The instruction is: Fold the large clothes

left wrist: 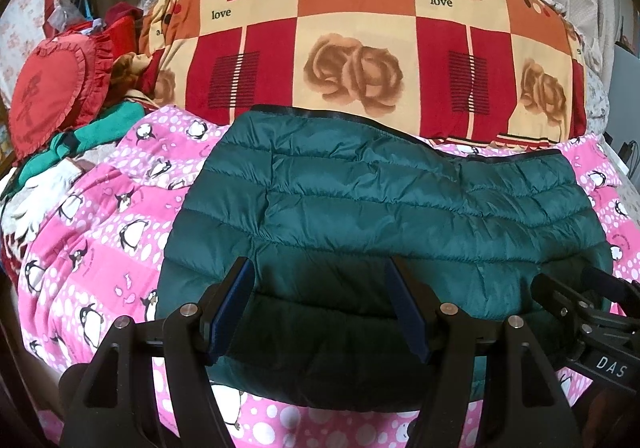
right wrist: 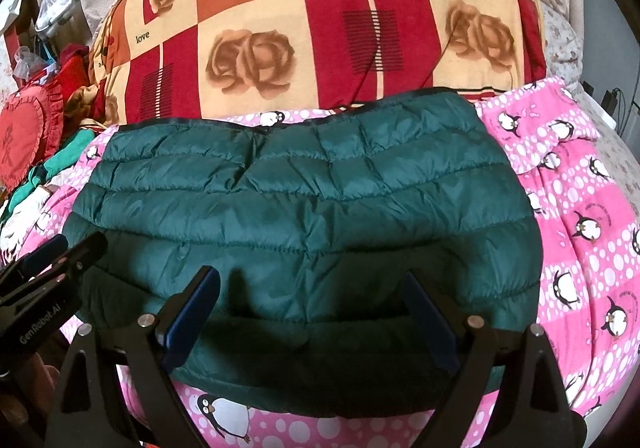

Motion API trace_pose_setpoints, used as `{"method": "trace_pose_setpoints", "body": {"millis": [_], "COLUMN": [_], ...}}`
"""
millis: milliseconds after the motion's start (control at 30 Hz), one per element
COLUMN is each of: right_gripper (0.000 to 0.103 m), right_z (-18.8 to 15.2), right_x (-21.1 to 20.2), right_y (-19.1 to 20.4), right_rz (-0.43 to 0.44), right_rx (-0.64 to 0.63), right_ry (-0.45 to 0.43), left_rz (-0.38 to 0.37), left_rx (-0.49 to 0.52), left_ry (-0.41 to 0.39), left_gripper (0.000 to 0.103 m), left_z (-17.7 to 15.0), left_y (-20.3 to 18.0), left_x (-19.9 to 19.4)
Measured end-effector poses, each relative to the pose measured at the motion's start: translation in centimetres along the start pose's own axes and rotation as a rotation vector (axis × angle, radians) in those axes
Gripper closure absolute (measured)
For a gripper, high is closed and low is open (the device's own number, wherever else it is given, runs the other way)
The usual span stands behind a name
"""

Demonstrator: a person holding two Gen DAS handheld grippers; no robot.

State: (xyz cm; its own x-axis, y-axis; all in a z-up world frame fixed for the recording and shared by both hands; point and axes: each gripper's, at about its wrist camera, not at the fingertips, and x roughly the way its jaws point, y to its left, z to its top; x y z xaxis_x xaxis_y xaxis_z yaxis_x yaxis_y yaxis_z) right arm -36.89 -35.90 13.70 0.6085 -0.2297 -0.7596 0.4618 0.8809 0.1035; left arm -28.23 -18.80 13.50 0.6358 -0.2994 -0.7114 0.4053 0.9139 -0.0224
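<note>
**Inspector:** On the bed, over the pink penguin sheet [left wrist: 100, 216], lies the green puffer jacket [left wrist: 380, 208], already doubled into a broad, squat block. Its dark-bound edge runs along twelve o'clock, just short of the rose-patterned quilt [left wrist: 360, 28].

**Assistant:** And the tools?

**Inspector:** Left gripper [left wrist: 320, 312]: claw spread wide, holding nothing, poised over the jacket's near edge at six o'clock. Right gripper [right wrist: 312, 312]: likewise spread wide and empty, over the same near edge. Whether any fingertip touches the fabric, I cannot tell. In the left view the right gripper shows at four o'clock; in the right view the left one shows at eight o'clock. They stand side by side.

**Assistant:** Which step do you judge this to be?

**Inspector:** Between folds, in my judgement. The sleeves appear tucked under; none shows. The block is wide from nine to three, so one more fold looks due.

**Assistant:** What does it call for?

**Inspector:** Each claw closing on an edge, pinching all layers, since padded nylon is slippery and springs back. Then both carrying it across evenly, and pressing down to drive out trapped air.

**Assistant:** Anything else noted?

**Inspector:** A red heart cushion [left wrist: 48, 88] at nine o'clock, well apart from the work.
</note>
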Motion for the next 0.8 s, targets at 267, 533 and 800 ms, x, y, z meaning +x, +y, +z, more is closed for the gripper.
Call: {"method": "trace_pose_setpoints", "body": {"millis": [267, 533, 800], "right_gripper": [0.008, 0.008, 0.008], "right_z": [0.03, 0.03, -0.04], "right_x": [0.19, 0.37, 0.46], "right_y": [0.01, -0.04, 0.01], "right_rz": [-0.001, 0.002, 0.001], "right_rx": [0.004, 0.005, 0.003], "right_ry": [0.006, 0.009, 0.009], "left_rz": [0.0, -0.001, -0.002], "left_rx": [0.001, 0.001, 0.001], "left_ry": [0.004, 0.007, 0.012], "left_gripper": [0.065, 0.065, 0.065], "left_z": [0.0, 0.0, -0.03], "left_y": [0.0, -0.11, -0.17], "left_x": [0.06, 0.16, 0.3]}}
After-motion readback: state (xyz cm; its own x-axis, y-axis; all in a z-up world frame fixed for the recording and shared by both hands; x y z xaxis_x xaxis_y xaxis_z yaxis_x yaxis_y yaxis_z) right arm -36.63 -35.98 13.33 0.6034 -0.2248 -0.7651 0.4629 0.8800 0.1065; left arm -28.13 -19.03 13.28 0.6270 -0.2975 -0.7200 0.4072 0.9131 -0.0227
